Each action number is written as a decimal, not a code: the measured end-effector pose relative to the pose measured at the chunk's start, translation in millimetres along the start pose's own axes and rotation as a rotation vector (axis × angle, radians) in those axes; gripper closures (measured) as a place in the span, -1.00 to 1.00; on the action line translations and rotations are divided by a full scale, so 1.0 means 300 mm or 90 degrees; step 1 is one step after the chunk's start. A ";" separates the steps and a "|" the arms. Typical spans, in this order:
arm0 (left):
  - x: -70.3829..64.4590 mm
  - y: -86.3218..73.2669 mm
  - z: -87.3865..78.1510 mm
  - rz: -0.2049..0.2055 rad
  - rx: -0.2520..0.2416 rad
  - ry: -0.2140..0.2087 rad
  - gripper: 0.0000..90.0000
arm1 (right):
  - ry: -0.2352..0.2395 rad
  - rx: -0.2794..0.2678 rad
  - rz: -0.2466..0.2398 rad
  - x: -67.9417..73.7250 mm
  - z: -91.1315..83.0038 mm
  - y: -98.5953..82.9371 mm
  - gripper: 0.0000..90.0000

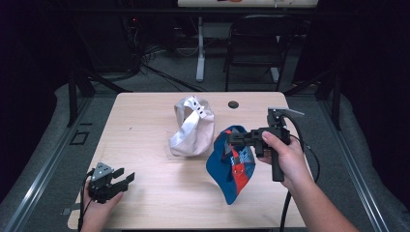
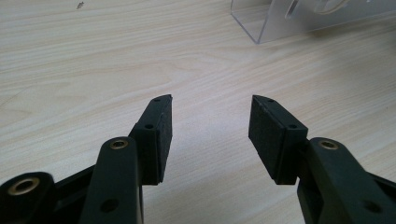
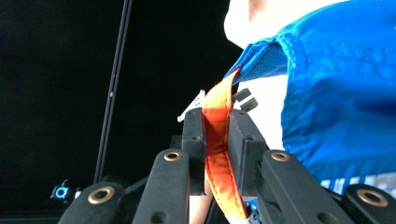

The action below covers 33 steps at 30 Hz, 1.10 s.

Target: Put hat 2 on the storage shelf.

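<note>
- The table (image 1: 145, 203) lies bare from seven through eleven o'clock; a hand passes freely there.
- At centre the white cap (image 1: 192, 126) blocks the way.
- Just beside it, toward four o'clock, the blue cap (image 1: 232, 166) hangs from the right gripper (image 1: 231, 138), crowding that side.

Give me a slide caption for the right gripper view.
Right gripper clamped on the orange strap of a blue cap.
</note>
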<state>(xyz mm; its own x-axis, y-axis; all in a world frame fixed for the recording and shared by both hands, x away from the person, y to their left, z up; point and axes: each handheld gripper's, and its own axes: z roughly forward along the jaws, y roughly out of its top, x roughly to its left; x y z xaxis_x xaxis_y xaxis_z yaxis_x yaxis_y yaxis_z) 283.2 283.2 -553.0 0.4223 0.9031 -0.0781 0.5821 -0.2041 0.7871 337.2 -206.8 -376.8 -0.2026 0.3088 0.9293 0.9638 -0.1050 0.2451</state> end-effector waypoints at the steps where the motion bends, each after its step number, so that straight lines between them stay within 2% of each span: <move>1: 0.000 0.000 0.000 0.000 0.001 0.000 0.11 | -0.004 -0.005 -0.001 0.003 -0.008 0.004 0.74; 5: -0.001 0.000 0.000 -0.001 0.001 0.000 0.11 | -0.019 -0.024 0.007 0.010 -0.049 0.019 0.74; 10: -0.004 0.001 0.001 0.001 0.002 -0.001 0.11 | -0.013 -0.047 0.029 0.020 -0.093 0.041 0.74; 17: -0.004 0.000 0.002 0.003 0.003 0.000 0.11 | -0.005 -0.066 0.034 0.056 -0.129 0.077 0.74; 24: -0.004 0.000 0.002 0.004 0.004 -0.001 0.11 | -0.028 -0.093 0.025 0.096 -0.161 0.112 0.74; 25: -0.005 0.000 0.002 0.003 0.003 -0.001 0.11 | -0.034 -0.106 0.027 0.105 -0.165 0.118 0.74; 33: -0.008 0.000 0.004 0.005 0.002 -0.001 0.10 | -0.047 -0.147 0.028 0.121 -0.193 0.177 0.74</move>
<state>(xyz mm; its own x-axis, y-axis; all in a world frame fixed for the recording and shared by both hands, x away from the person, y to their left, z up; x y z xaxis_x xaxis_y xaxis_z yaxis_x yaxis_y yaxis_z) 283.1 280.6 -553.5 0.4278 0.9010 -0.0721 0.5808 -0.2129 0.7857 370.9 -256.0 -314.1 -0.1401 0.3661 0.9199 0.9048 -0.3301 0.2692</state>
